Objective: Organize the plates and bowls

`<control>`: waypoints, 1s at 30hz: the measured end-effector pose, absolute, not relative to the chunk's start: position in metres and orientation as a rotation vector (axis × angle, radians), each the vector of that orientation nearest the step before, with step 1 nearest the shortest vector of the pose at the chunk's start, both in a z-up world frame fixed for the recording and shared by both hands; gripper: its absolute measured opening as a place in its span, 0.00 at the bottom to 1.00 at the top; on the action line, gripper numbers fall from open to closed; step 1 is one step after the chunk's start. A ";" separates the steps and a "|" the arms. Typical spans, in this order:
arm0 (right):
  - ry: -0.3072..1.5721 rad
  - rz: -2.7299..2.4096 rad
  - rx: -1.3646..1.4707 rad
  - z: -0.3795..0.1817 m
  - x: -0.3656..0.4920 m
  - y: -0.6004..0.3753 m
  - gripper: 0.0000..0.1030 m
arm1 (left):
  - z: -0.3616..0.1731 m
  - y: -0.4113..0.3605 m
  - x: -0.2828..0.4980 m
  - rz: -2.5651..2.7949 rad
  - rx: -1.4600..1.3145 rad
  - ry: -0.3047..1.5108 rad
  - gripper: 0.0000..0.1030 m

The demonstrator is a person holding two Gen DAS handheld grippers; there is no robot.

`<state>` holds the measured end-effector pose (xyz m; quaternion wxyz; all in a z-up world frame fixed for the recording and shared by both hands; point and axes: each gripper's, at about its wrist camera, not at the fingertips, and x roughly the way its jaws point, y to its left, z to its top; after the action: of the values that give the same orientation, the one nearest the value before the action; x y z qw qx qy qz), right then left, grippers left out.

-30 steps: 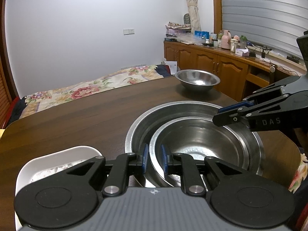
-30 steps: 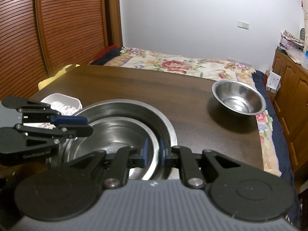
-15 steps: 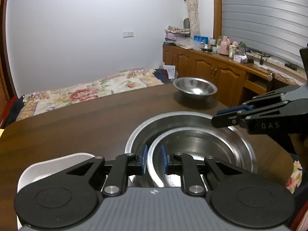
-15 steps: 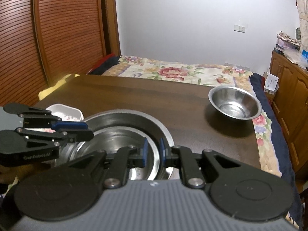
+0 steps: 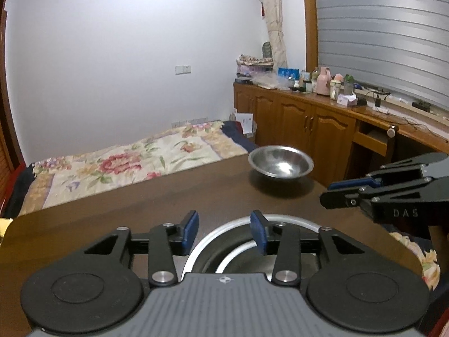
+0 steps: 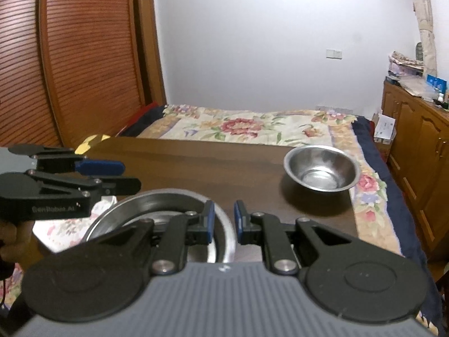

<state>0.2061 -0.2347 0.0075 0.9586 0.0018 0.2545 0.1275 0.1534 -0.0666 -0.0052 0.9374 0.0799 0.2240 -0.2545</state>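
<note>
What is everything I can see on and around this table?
large steel basin: one, silver, near edge of the table, below both grippers
steel bowl inside the basin: one, silver, nested in it
small steel bowl: one, silver, far right corner of the table, alone
white dish: one, white with a floral lining, left of the basin
table: one, dark brown wood
bed: one, floral cover, beyond the table
cabinets: brown wood, right wall, cluttered top
left gripper: black, blue fingers apart, nothing between them
right gripper: black, blue fingers nearly together, nothing between them
</note>
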 end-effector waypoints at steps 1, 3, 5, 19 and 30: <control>0.511 0.251 0.008 0.009 0.206 -0.238 0.19 | -0.003 -0.069 0.155 -0.524 0.163 0.454 0.47; 0.500 0.236 0.015 0.011 0.205 -0.244 0.33 | 0.001 -0.074 0.158 -0.531 0.166 0.447 0.49; 0.487 0.218 0.022 0.013 0.204 -0.250 0.36 | 0.004 -0.079 0.161 -0.537 0.172 0.440 0.51; 0.434 0.121 0.041 0.015 0.215 -0.280 0.52 | 0.010 -0.103 0.178 -0.552 0.198 0.429 0.68; 0.419 0.068 0.091 0.001 0.256 -0.312 0.53 | 0.009 -0.129 0.227 -0.583 0.219 0.484 0.69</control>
<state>0.2563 -0.3117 0.0007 0.9765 0.0452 0.2080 0.0339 0.2265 -0.1292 0.0086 0.9233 0.1069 0.2357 -0.2839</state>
